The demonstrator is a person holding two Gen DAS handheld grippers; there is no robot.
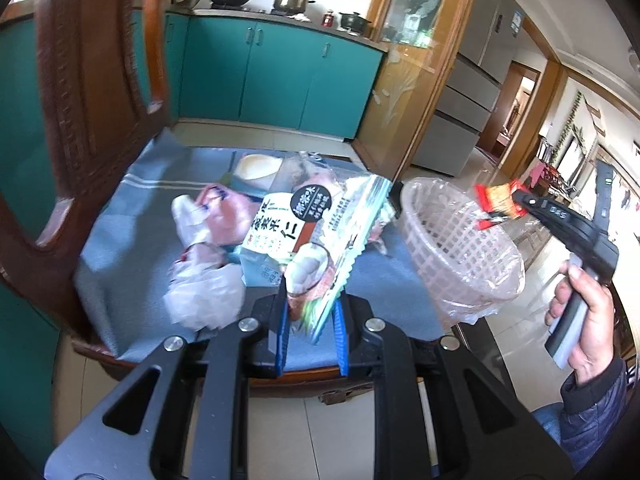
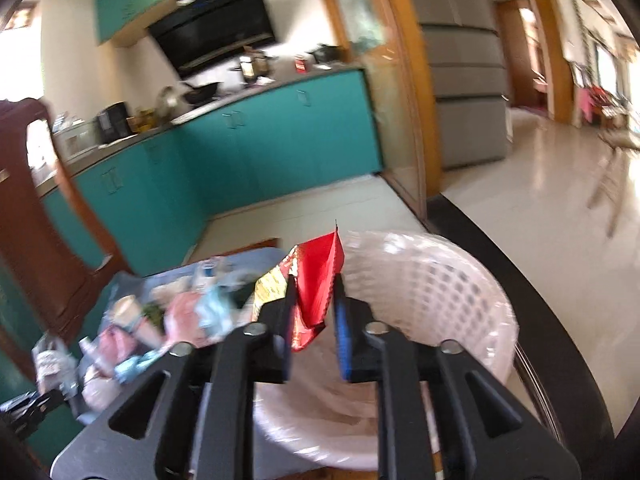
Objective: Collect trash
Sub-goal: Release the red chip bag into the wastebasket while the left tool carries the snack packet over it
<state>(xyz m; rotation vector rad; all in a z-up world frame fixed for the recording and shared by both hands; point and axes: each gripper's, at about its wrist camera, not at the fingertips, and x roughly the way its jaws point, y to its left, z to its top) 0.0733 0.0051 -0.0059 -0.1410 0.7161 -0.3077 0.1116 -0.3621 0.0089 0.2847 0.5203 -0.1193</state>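
Observation:
My left gripper (image 1: 310, 300) is shut on a large printed snack bag (image 1: 308, 232) and holds it above the chair's blue cushion (image 1: 132, 240). My right gripper (image 2: 314, 292) is shut on a red snack wrapper (image 2: 320, 276) held over the pink lined basket (image 2: 440, 300). In the left wrist view the right gripper (image 1: 516, 200) holds the red wrapper (image 1: 498, 198) above the basket (image 1: 460, 240). Crumpled clear and pink plastic bags (image 1: 204, 280) lie on the cushion, also in the right wrist view (image 2: 120, 340).
The carved wooden chair back (image 1: 92, 100) rises at the left. Teal kitchen cabinets (image 1: 280, 76) stand behind. A grey fridge (image 1: 472, 92) and a glass partition (image 1: 404, 92) are at the right. A dark table edge (image 2: 520, 280) runs beside the basket.

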